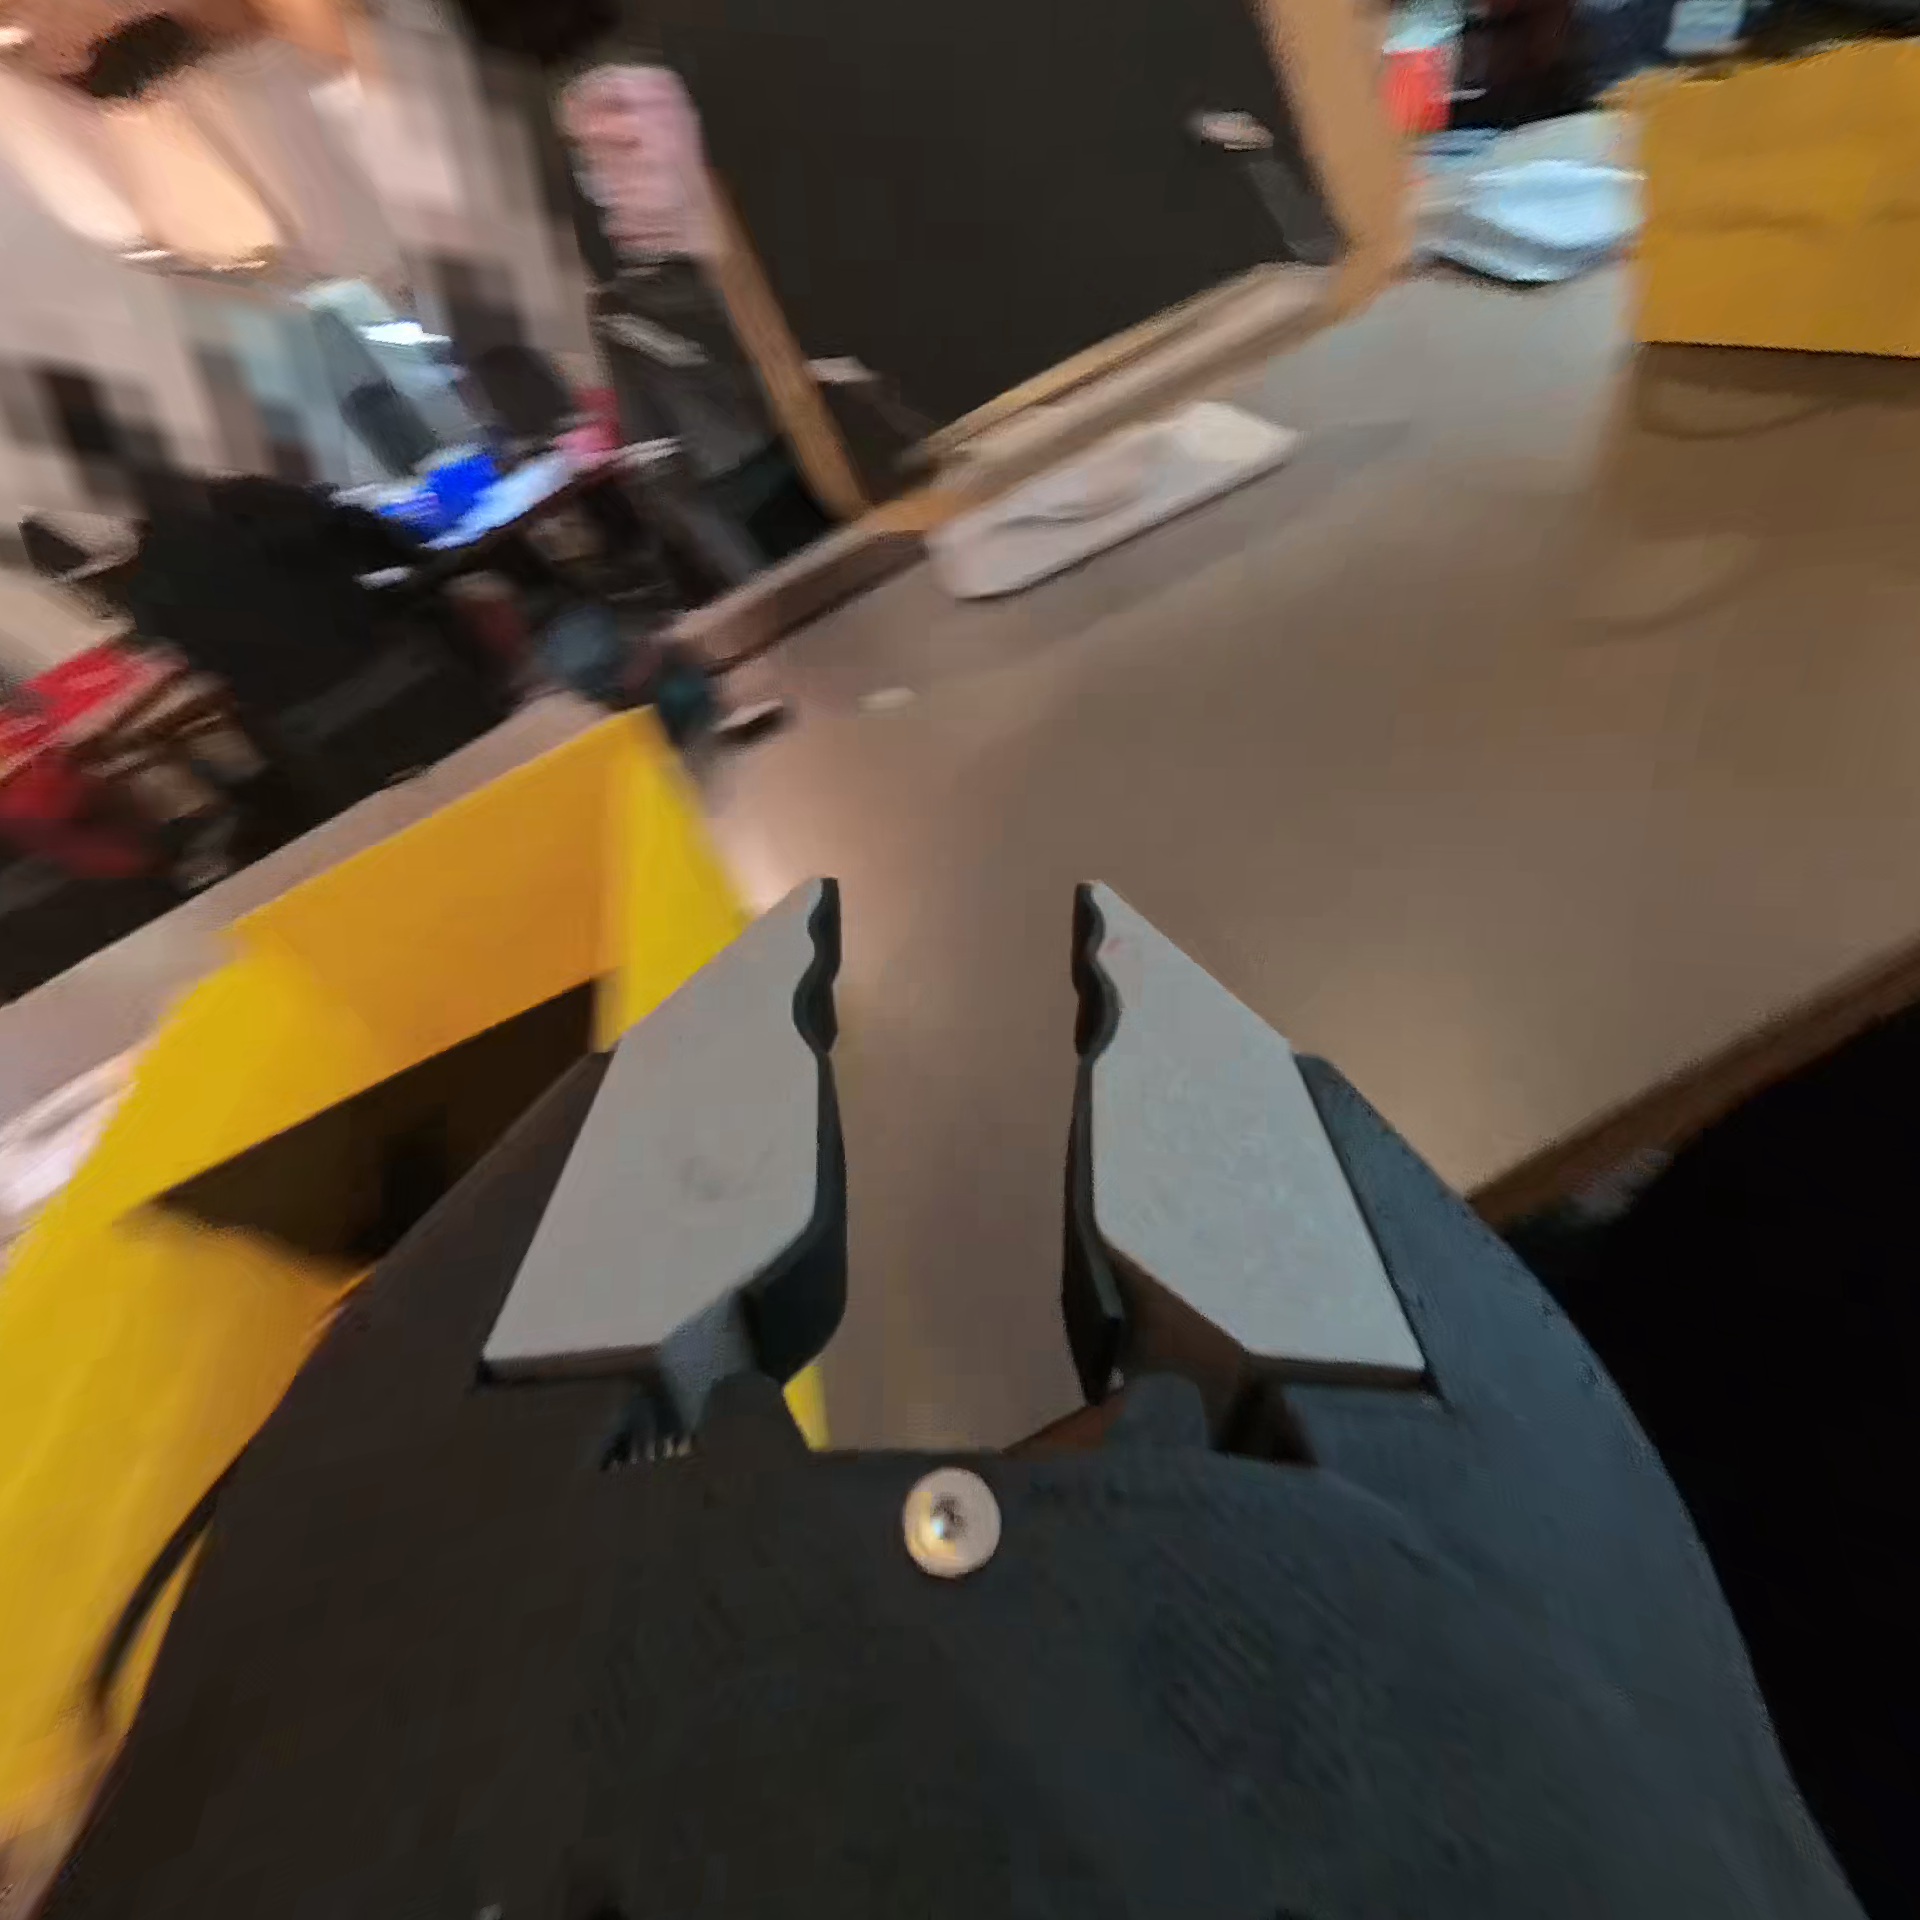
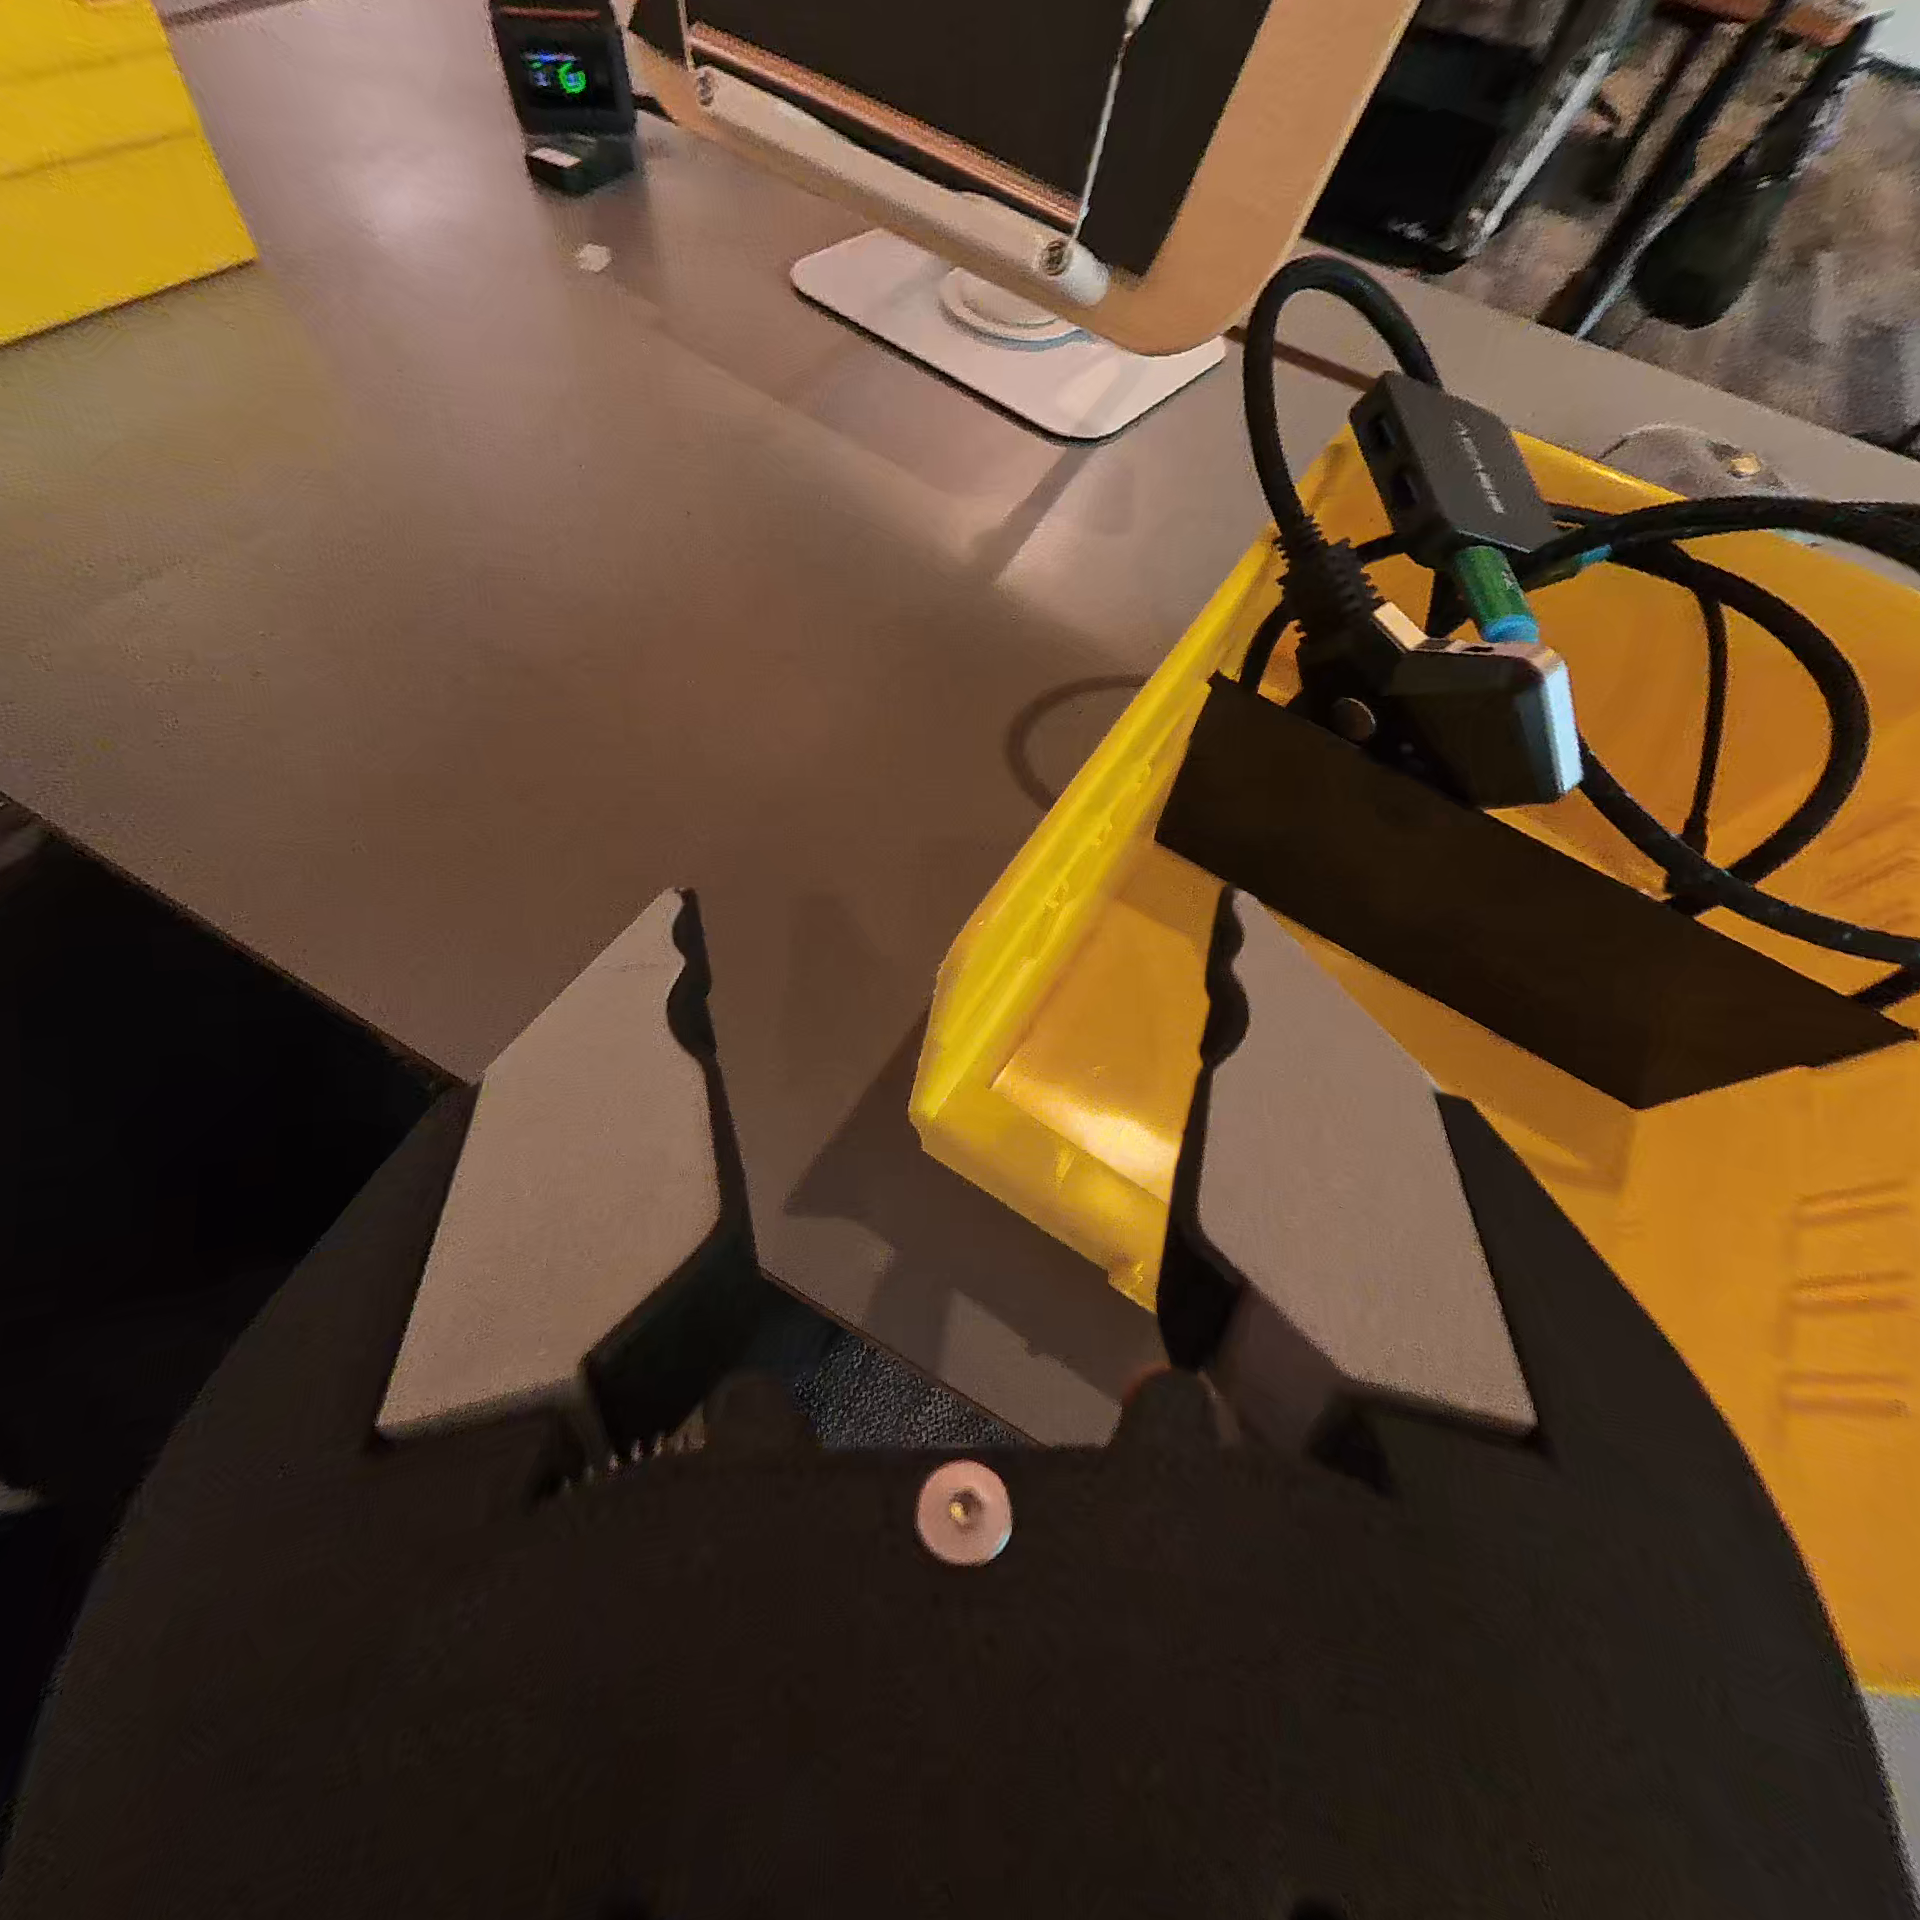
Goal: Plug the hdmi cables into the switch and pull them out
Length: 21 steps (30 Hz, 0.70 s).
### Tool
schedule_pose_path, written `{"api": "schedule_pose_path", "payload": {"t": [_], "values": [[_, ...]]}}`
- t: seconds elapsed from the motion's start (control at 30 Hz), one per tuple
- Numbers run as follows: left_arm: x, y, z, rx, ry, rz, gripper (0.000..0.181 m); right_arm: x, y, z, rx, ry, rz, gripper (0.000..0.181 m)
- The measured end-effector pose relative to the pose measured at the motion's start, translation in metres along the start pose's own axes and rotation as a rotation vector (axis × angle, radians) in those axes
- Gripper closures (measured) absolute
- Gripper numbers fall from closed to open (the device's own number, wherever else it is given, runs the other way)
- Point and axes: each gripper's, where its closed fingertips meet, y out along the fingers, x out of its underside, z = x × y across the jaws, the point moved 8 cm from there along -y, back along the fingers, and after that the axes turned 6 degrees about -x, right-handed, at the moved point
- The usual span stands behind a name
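Yellow bin (image 2: 1039,997) just ahead and right of your right gripper (image 2: 956,935) holds everything you need: the black switch (image 2: 1455,468) perched at the far rim, a loose plug (image 2: 1496,727) with its metal tip showing, and coiled cables (image 2: 1766,727) behind a black bar (image 2: 1507,914) lying across the bin. Those plugs look light and rigid, so pinch the moulded body across its flat sides, not the metal tip and not the cord, which is springy and will likely drag the switch about. The switch itself seems light enough to slide, so expect to brace it with one gripper. Your right fingers are spread wide and hold nothing, tilted down over the table edge, with the right finger above the bin's near corner. Your left gripper (image 1: 956,935) is partly open and empty too, pointing out across bare table (image 1: 1351,779), a second yellow bin (image 1: 416,935) beside its left finger; that view is blurred and shows no cable.
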Motion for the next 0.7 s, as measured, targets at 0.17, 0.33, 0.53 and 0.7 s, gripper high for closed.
{"api": "schedule_pose_path", "payload": {"t": [0.17,0.33,0.53,0.7], "values": [[0.040,-0.014,-0.071,-0.148,-0.182,-0.141,0.126,0.004,0.005,0.001,0.080,0.009,-0.007,0.081],[0.066,0.022,-0.058,-0.146,-0.159,-0.223,0.123,0.003,0.015,0.006,0.150,0.048,-0.024,0.075],[0.068,0.033,-0.058,-0.169,-0.031,-0.233,0.176,0.032,0.047,0.026,0.241,0.130,-0.213,0.075],[0.067,0.015,-0.088,-0.088,-0.078,-0.206,0.177,0.025,0.057,0.009,0.185,-0.029,-0.242,0.160]]}}
